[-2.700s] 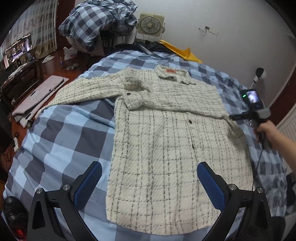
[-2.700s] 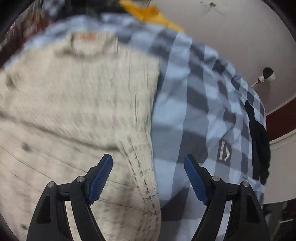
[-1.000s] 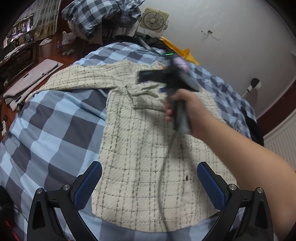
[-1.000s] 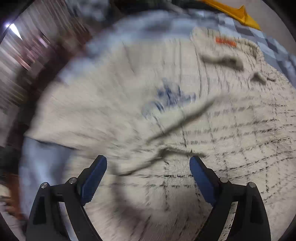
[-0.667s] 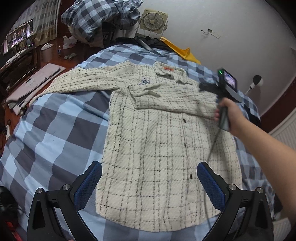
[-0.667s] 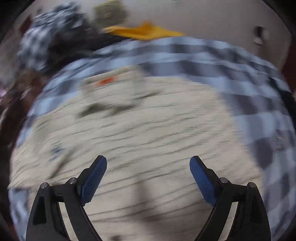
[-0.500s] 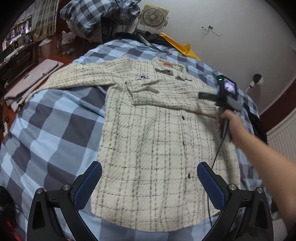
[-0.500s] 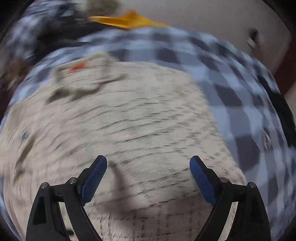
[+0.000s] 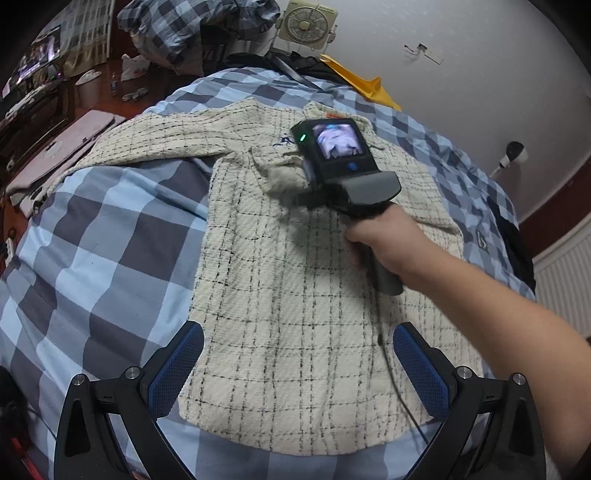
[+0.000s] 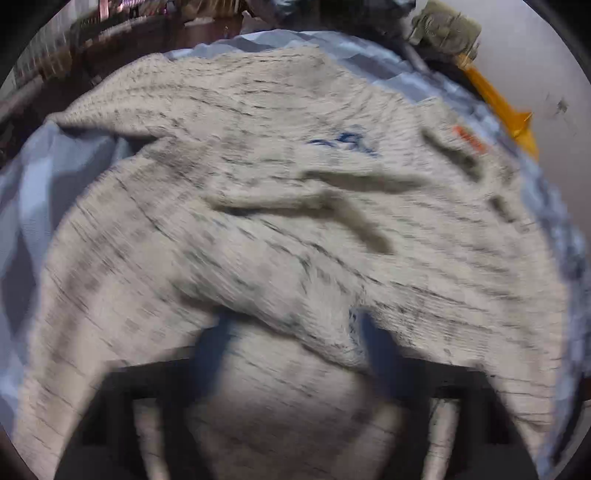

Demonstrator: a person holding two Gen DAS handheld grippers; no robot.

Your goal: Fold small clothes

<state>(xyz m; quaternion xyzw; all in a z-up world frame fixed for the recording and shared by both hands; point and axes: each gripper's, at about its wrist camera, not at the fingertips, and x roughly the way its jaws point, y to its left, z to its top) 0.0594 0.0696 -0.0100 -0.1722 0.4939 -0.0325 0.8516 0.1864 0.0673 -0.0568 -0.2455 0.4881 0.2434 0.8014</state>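
1. I am looking down at a bed covered with a blue, grey and pale-blue checked quilt (image 9: 92,243), which fills most of the left wrist view.
2. A cream woven shirt with thin black grid lines (image 9: 295,302) lies flat on the quilt, collar toward the far wall, hem nearest me. One sleeve stretches out to the left; the other is folded across the chest.
3. My left gripper (image 9: 297,362) hovers above the hem with its blue-padded jaws spread wide and nothing between them.
4. My right hand (image 9: 384,236) reaches over the shirt's chest, holding the right gripper (image 10: 295,347). From the left view its fingers are hidden behind its black body and small lit screen.
5. The right wrist view is badly blurred. The jaws are closing, with a raised fold of the folded sleeve between the blue pads; I cannot tell whether they press it.
6. Beyond the bed stands a plain white wall (image 9: 461,74), with a beige square fan (image 9: 304,24) against it and a yellow-orange folded sheet (image 9: 364,86) at the bed's far edge.
7. A heap of dark blue-and-white checked bedding (image 9: 192,26) sits at the far left.
8. Left of the bed, a dark reddish wooden floor (image 9: 99,92) holds a pale pink flat board (image 9: 62,147).
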